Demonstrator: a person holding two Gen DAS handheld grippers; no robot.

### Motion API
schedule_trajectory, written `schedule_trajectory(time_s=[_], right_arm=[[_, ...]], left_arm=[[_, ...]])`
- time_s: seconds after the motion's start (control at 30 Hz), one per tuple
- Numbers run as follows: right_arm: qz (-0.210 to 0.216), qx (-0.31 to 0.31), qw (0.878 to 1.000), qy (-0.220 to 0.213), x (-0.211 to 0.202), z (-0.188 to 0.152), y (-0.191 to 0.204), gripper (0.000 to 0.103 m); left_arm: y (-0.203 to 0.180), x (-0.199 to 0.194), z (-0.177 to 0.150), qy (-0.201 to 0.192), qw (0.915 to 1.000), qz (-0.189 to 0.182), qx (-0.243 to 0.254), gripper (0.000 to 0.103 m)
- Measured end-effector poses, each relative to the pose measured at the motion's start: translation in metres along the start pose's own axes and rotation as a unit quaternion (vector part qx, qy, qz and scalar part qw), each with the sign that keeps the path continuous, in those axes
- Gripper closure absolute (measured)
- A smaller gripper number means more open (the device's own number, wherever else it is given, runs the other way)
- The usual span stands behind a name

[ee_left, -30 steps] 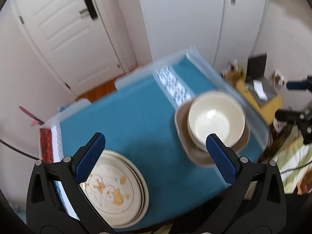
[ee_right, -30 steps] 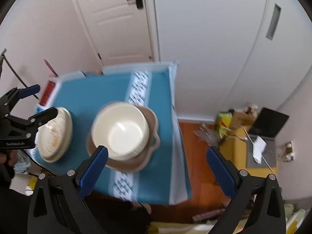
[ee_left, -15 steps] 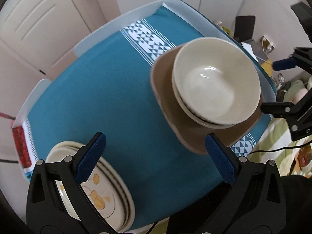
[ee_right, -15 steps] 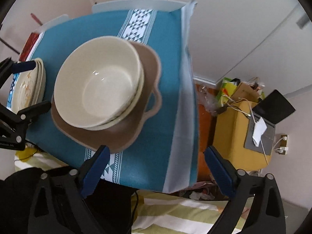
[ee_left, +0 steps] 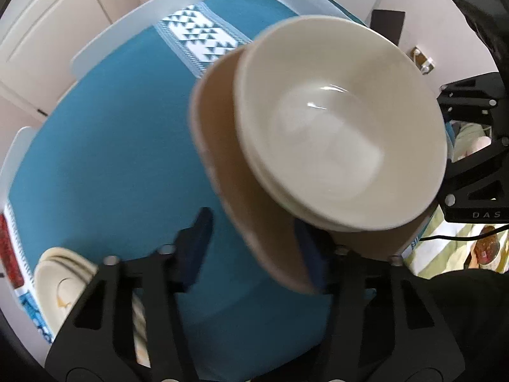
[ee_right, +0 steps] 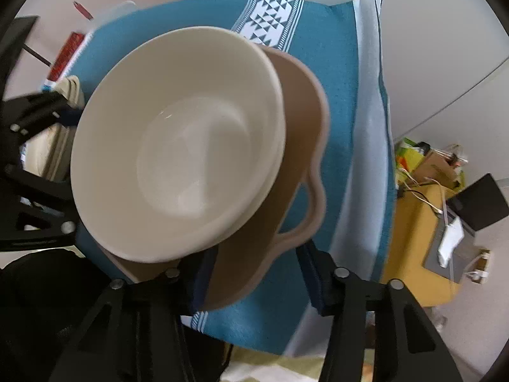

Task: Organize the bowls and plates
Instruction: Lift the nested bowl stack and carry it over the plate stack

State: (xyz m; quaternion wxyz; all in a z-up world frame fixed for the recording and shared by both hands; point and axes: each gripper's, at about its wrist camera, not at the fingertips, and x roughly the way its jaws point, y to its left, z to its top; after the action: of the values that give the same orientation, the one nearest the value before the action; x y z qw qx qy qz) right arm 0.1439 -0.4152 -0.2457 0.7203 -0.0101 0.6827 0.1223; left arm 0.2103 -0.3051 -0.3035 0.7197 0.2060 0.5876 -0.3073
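Two nested cream bowls [ee_left: 334, 133] [ee_right: 178, 146] sit in a brown handled dish [ee_left: 222, 159] [ee_right: 299, 127] on the teal-clothed table [ee_left: 111, 143]. My left gripper [ee_left: 254, 248] points down at the dish's near left rim. Its jaws are closing with the rim between them, and teal cloth still shows beside the left finger. My right gripper [ee_right: 257, 277] straddles the rim below the dish's loop handle. Its jaws are closing too, with a gap left at the right finger. A stack of cream plates [ee_left: 60, 286] [ee_right: 47, 152] lies at the table's left end.
The table's right edge [ee_right: 372, 127] drops to the floor, where a yellow box [ee_right: 420, 197] with cables and a black device [ee_right: 477, 203] sit. A red strip [ee_left: 8, 254] marks the cloth's left end. A white door and cupboards stand behind.
Both grippers have come down close over the brown dish. Their jaws have narrowed from wide open to either side of its rim. Bowls and plates have not shifted.
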Motion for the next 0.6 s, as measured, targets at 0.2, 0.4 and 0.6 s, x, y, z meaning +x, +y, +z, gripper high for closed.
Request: schedule_trajectory(time_s=[0.2, 0.4, 0.6], right_arm=[[0.019, -0.008, 0.999, -0.036, 0.005, -0.002, 0.001, 0.079], [0.009, -0.021, 0.998, -0.052, 0.003, -0.003, 0.000, 0.079], [0.007, -0.033, 0.998, -0.059, -0.001, -0.002, 0.002, 0.080]], left_arm=[[-0.003, 0.003, -0.001, -0.025, 0.9990, -0.038, -0.003, 0.079], [-0.014, 0.000, -0.003, -0.038, 0.9992, -0.008, 0.012, 0.079], [-0.013, -0.011, 0.001, -0.053, 0.9983, 0.017, 0.016, 0.080]])
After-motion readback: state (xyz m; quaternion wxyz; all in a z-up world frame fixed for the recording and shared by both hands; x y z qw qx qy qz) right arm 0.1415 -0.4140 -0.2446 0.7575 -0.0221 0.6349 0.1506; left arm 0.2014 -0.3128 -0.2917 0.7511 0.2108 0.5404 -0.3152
